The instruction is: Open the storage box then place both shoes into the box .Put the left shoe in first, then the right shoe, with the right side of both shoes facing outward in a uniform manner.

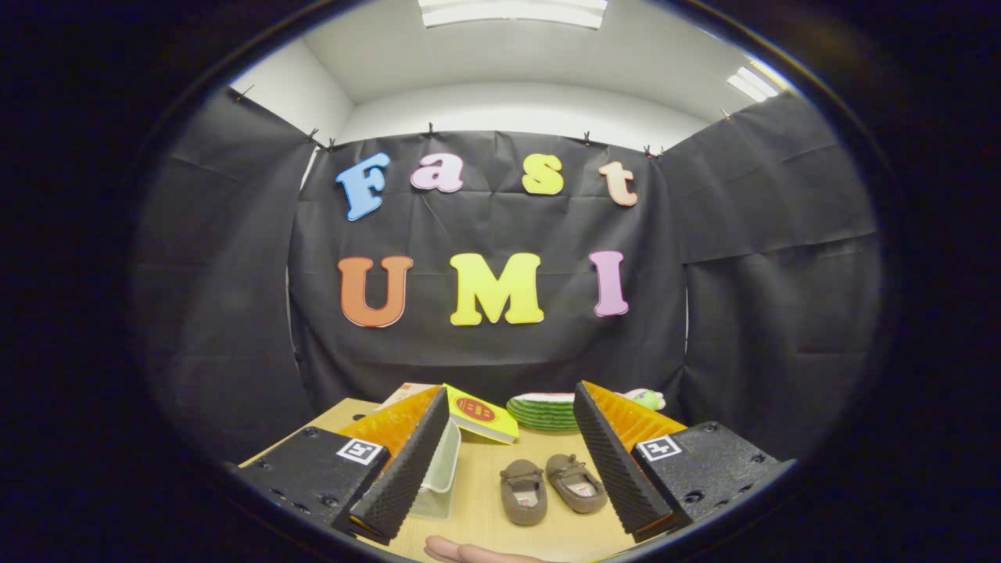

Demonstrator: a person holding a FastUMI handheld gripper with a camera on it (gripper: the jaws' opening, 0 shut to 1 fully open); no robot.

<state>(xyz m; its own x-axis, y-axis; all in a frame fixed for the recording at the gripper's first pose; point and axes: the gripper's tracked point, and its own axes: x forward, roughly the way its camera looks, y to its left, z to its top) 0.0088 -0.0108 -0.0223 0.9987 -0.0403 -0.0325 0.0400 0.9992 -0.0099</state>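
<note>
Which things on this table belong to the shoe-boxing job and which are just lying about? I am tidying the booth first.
For the job:
- two brown shoes, side by side between the open gripper fingers
- clear storage box, beside the left finger

Lying about:
- yellow booklet
- green striped plush beyond the shoes
- fingertips of a hand at the near table edge

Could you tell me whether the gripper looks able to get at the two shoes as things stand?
Probably yes. The gripper is open, and the shoes lie side by side on the table between its fingers, nothing covering them. A hand rests nearer, not between.
</note>
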